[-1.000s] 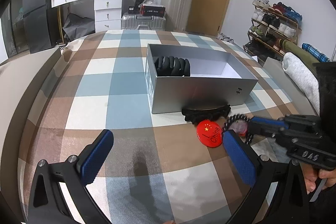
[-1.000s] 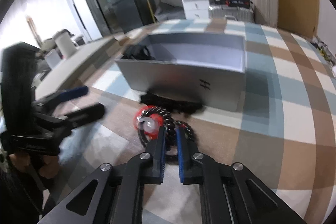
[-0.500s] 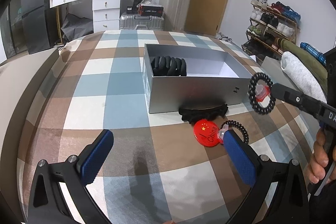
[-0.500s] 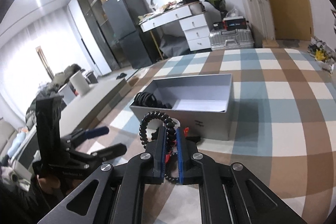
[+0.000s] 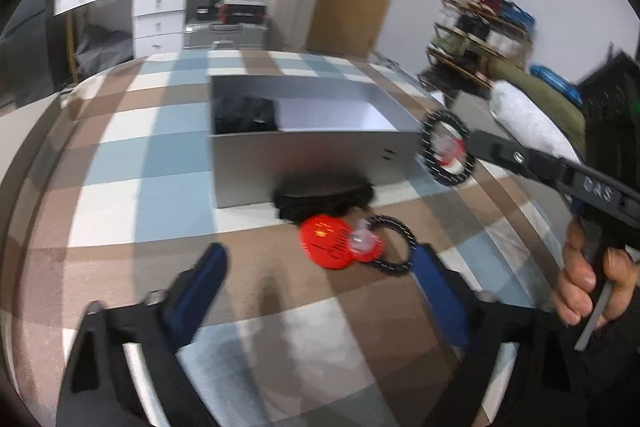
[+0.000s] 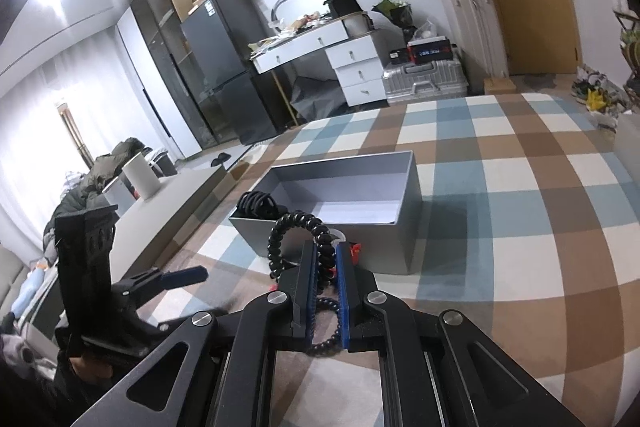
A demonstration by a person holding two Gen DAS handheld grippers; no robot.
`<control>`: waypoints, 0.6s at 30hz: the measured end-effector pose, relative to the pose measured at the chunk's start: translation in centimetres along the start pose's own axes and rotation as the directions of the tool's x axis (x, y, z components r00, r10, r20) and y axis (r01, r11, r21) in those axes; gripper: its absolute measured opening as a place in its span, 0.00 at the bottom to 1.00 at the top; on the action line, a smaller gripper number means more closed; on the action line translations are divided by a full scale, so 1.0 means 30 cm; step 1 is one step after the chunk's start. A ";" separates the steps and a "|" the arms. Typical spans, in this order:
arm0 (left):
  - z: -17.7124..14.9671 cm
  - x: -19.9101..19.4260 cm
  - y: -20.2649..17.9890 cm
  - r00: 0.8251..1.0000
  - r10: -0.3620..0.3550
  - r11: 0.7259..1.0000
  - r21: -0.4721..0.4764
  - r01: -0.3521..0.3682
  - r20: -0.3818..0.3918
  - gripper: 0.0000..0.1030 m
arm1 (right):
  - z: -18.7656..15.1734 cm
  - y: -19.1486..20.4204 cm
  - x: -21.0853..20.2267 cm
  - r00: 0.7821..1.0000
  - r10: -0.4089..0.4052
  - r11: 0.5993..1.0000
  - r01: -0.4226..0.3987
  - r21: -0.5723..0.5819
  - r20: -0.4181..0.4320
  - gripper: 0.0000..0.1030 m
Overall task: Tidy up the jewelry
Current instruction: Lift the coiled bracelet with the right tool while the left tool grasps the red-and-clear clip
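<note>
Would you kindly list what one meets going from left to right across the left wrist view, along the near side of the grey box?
Black pile → red round badge → coiled black hair tie on the cloth → coiled black hair tie held by the right gripper → right gripper.

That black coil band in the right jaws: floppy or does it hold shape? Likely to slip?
The coil band probably holds shape: its loop stands round above the right gripper, pinched only at one side. It looks light; no sag shows. Slip seems unlikely, since the ridged coils sit between the blue pads, though the red-and-clear charm may swing on the way to the grey box.
</note>
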State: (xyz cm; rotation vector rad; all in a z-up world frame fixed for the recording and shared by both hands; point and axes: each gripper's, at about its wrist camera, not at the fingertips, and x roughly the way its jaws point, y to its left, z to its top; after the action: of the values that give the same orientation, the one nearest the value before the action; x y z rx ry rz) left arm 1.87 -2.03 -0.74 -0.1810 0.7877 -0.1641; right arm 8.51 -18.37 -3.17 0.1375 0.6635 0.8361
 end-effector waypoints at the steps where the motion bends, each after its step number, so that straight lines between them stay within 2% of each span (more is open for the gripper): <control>1: 0.001 0.012 -0.014 1.000 -0.009 1.000 0.018 0.010 -0.015 0.67 | -0.001 -0.003 0.000 1.000 -0.001 1.000 0.001 0.002 -0.002 0.08; 2: 0.002 0.021 -0.022 1.000 -0.017 0.999 0.027 0.018 -0.023 0.59 | -0.002 -0.006 -0.001 1.000 0.000 1.000 0.000 0.004 -0.003 0.08; 4: 0.008 0.050 -0.042 0.998 -0.034 0.999 0.038 0.036 -0.047 0.53 | -0.004 -0.006 -0.002 1.000 0.003 1.000 -0.003 0.007 -0.008 0.08; 6: 0.022 0.078 -0.057 0.998 -0.023 0.999 0.044 0.026 -0.065 0.53 | -0.008 -0.007 0.003 1.000 0.005 1.000 -0.005 0.005 -0.014 0.08; 10: 0.048 0.119 -0.050 0.995 -0.031 1.000 -0.005 0.031 -0.093 0.34 | -0.019 -0.014 0.016 1.000 0.009 1.000 -0.009 0.014 -0.029 0.08; 11: 0.049 0.126 -0.049 0.994 -0.028 1.000 -0.007 0.027 -0.102 0.28 | -0.020 -0.015 0.017 1.000 0.007 1.000 -0.006 0.015 -0.030 0.08; 15: 0.044 0.124 -0.062 0.994 -0.013 1.000 0.021 0.015 -0.112 0.17 | -0.021 -0.016 0.015 0.999 0.015 1.000 -0.014 0.017 -0.032 0.08; 16: 0.042 0.120 -0.064 0.994 -0.012 1.000 0.025 0.015 -0.110 0.11 | -0.020 -0.017 0.013 0.999 0.017 1.000 -0.016 0.018 -0.031 0.08; 18: 0.038 0.111 -0.068 0.995 -0.018 0.999 0.033 0.021 -0.096 0.12 | -0.020 -0.020 0.010 0.999 0.018 1.000 -0.017 0.021 -0.030 0.08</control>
State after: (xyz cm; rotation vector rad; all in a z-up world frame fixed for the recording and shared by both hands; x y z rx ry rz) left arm 4.84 -4.61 -1.78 -0.1492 0.8777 -0.2058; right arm 8.69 -18.64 -4.03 0.1496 0.7005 0.8499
